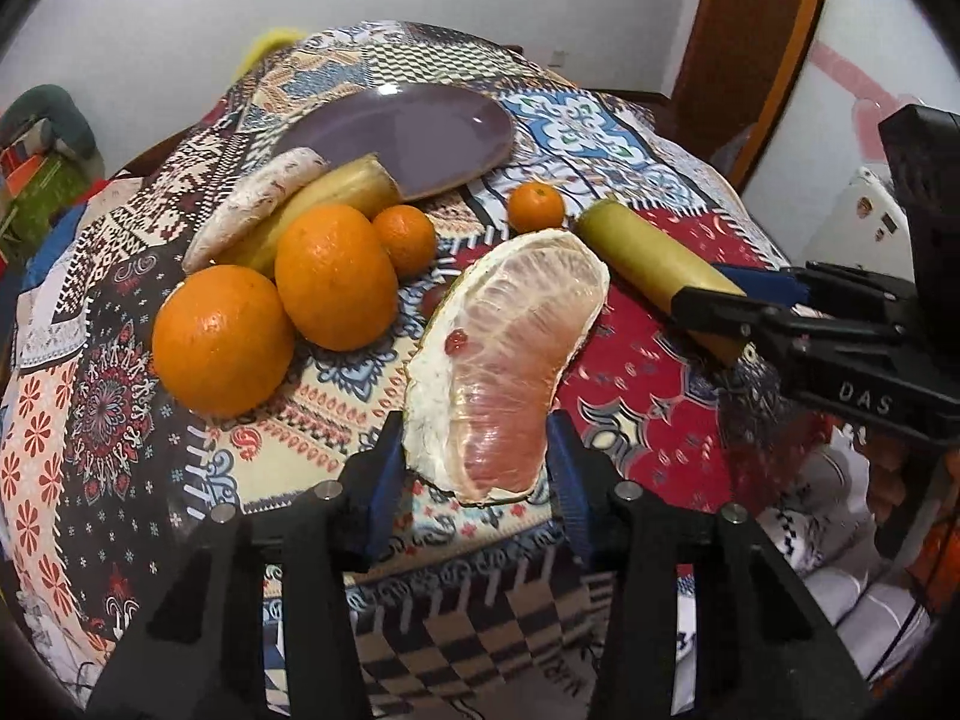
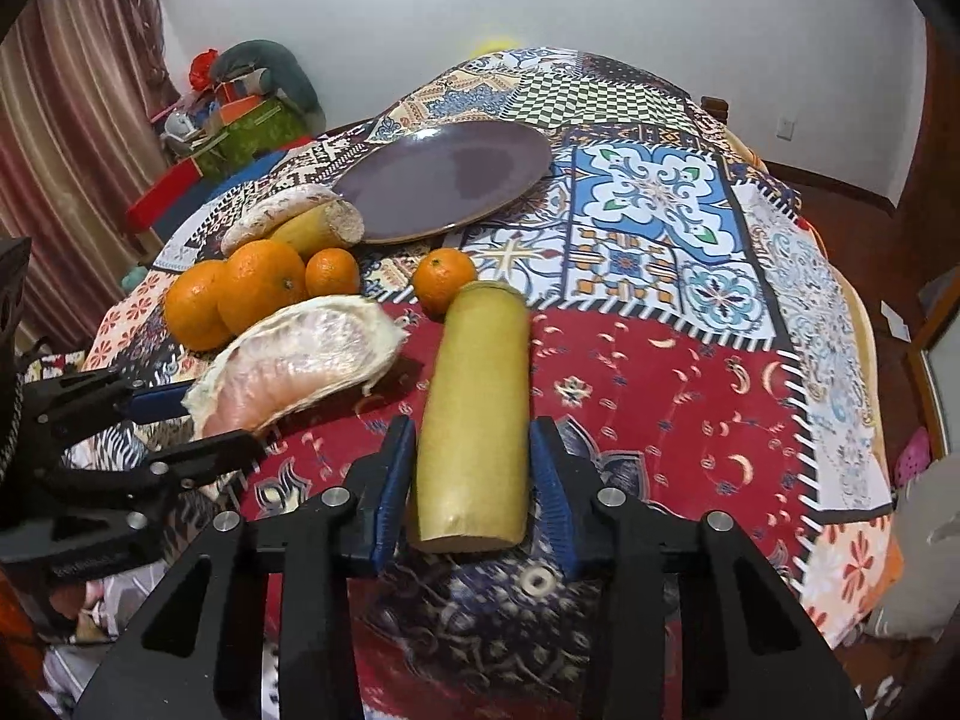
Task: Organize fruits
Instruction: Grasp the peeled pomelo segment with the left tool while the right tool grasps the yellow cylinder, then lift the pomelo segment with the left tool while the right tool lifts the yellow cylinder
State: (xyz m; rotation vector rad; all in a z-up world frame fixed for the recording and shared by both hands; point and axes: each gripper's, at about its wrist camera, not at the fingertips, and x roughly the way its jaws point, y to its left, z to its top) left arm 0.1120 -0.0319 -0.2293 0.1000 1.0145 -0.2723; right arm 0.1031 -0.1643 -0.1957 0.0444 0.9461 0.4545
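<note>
Nearest the left wrist camera, the left gripper (image 1: 477, 462) has its jaws set narrow on either side of the near end of a peeled pomelo segment (image 1: 510, 360), both blue pads at the fruit's edges in what looks like a grip. From the right wrist camera, the right gripper (image 2: 474, 480) does the same with a yellow-green cane piece (image 2: 474, 414): the jaws sit narrow against its two sides near the cut end, apparently clamped on it.

Everything rests on a tabletop under a busy patchwork cloth (image 2: 648, 222). Taking the purple plate (image 2: 444, 180) as the landmark, the plate is bare and lies far across the cloth. Both held pieces lie well short of it, toward the cameras. Touching the plate's near-left rim are a second pomelo segment (image 1: 252, 204) and a second cane piece (image 1: 336, 192). Just in front of those sit two large oranges (image 1: 336, 276) and a small mandarin (image 1: 405, 237). Another mandarin (image 1: 536, 204) lies near the plate's front edge, just beyond the far tip of the held cane.

Judging by this, the step in hand is grasping the first two pieces. Next, each piece likely needs lifting clear of the cloth and carrying over the oranges to the plate, gently, since the pomelo flesh is soft.
</note>
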